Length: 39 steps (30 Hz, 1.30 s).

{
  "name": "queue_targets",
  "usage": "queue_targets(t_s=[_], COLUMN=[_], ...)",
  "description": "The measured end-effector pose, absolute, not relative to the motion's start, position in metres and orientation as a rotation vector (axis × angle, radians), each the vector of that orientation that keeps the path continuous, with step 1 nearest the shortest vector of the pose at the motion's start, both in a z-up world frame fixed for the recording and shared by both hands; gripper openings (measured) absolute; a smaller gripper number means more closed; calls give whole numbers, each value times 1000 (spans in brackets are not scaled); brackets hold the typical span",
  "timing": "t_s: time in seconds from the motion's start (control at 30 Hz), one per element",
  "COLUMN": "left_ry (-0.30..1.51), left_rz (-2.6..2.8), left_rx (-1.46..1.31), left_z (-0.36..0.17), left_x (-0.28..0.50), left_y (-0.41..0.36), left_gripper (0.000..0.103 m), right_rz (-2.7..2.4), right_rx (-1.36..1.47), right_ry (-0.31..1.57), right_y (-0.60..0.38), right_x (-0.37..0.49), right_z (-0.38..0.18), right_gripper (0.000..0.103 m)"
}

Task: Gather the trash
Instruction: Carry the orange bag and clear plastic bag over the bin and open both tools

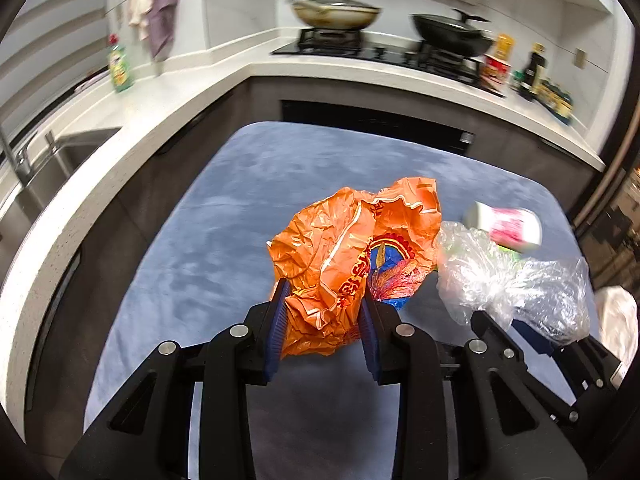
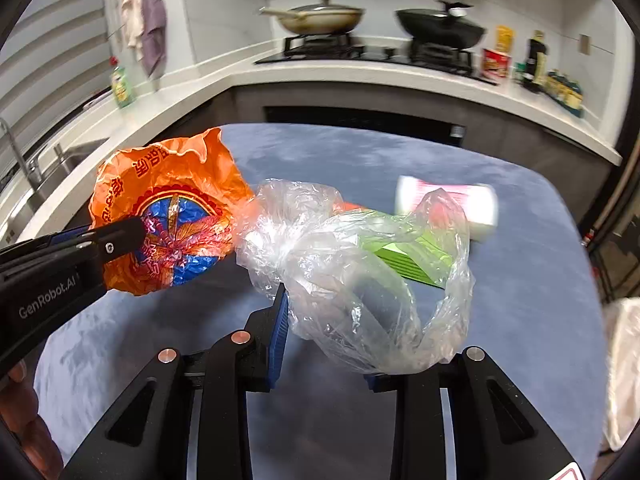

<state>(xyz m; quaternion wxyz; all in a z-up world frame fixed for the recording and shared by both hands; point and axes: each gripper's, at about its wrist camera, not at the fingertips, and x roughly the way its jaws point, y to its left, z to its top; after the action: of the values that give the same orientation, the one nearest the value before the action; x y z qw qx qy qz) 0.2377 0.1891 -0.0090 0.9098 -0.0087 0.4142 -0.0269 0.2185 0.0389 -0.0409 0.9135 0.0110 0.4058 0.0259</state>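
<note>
Both tongs full over the blue mat (image 1: 224, 216)

My left gripper (image 1: 325, 320) pinched the orange bag (image 1: 352, 248); my right gripper (image 2: 326, 328) clamped the clear bag (image 2: 360, 280) (green box (image 2: 404, 256) inside), near the right edge.

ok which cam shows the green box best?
Right wrist. The green box shows there as a long body seen through the clear bag, which the right gripper holds. In the left wrist view only a green sliver peeks out under the white-pink tube.

Black left gripper (image 1: 324, 316) and right gripper (image 2: 340, 320): ribbed blue pads, silver pivot pins, white "GenRobot.AI" lettering
</note>
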Motion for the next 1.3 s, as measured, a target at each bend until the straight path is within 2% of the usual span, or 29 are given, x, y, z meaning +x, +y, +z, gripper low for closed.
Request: queue_targets(t_s=[0.67,0.97,1.3], left_ry=[791,806,834], left_rz=[-382,-527,-623], left_rx=[145,229,303], left_z=[25,13,-12], left_x=[149,122,107], left_y=[-32,-139,-228], left_gripper=[31,31,31], right_rz=[-307,-488,-601], right_rx=[170,277,363], right_ry=[738,749,797], right_y=[-185,-290,-364], right_x=[77,20,2], right_z=[-2,-21,-57], right_gripper=[29,29,29])
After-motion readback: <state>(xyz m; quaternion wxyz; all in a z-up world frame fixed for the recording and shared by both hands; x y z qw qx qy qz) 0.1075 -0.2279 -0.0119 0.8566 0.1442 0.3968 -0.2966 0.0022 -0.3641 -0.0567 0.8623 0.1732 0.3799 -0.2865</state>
